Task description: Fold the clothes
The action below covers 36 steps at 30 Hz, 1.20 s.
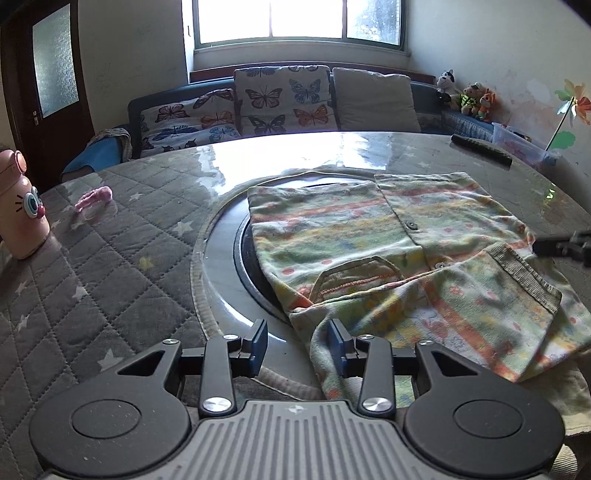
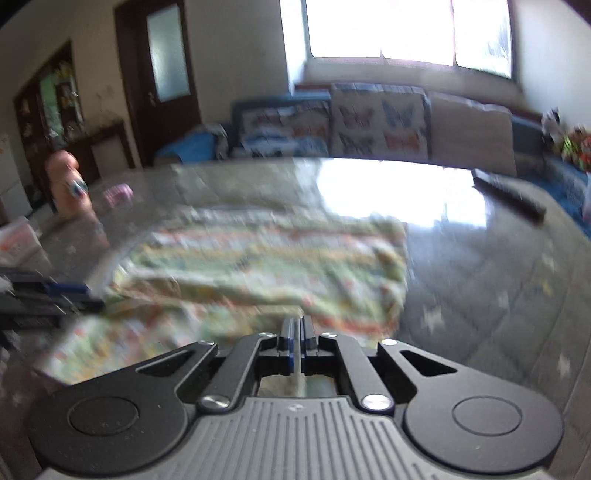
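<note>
Bright window (image 1: 295, 22), butterfly-cushioned sofa (image 1: 273, 107) beneath, dark door (image 1: 48, 81), possibly shelves left

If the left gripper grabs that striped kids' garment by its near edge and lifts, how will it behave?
The striped garment will probably go floppy and drape: it already lies in soft wrinkles, one part folded over. It looks like thin terry, so likely light. The glossy table may let it slide rather than stay put. The left gripper is open at its near edge.
</note>
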### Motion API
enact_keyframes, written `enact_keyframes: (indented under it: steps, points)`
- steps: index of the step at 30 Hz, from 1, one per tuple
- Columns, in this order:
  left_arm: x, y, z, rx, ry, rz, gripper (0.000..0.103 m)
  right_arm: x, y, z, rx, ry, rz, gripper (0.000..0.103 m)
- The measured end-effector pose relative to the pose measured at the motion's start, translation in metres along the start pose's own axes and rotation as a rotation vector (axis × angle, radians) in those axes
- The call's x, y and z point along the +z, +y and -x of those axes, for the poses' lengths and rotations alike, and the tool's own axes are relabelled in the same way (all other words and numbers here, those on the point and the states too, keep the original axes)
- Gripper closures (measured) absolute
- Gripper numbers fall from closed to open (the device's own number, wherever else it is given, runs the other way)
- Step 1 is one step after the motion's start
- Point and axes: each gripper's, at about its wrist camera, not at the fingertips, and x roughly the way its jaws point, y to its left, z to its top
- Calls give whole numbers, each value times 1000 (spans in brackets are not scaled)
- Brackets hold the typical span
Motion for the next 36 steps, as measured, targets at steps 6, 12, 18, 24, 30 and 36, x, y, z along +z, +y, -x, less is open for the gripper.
enact_keyframes:
  steps: [6,12,18,24,30,36]
  points:
    - [9,0,15,-15,-44,-8,65,-5,9,6,24,-24,72,96]
    - [6,-6,-8,-5,2,-37,69,-9,14,-11,54,33,67,94]
    - [3,-4,3,-17,-16,-48,68,-20,8,7,48,36,59,83]
    - [-1,-12,26,-65,-54,-92,68,-30,3,8,60,77,28,81]
    - [-10,-23,43,-121,-57,-156,68,-29,5,24,40,46,10,98]
    - [-28,-29,50,-183,-29,-247,68,-30,8,39,31,29,2,98]
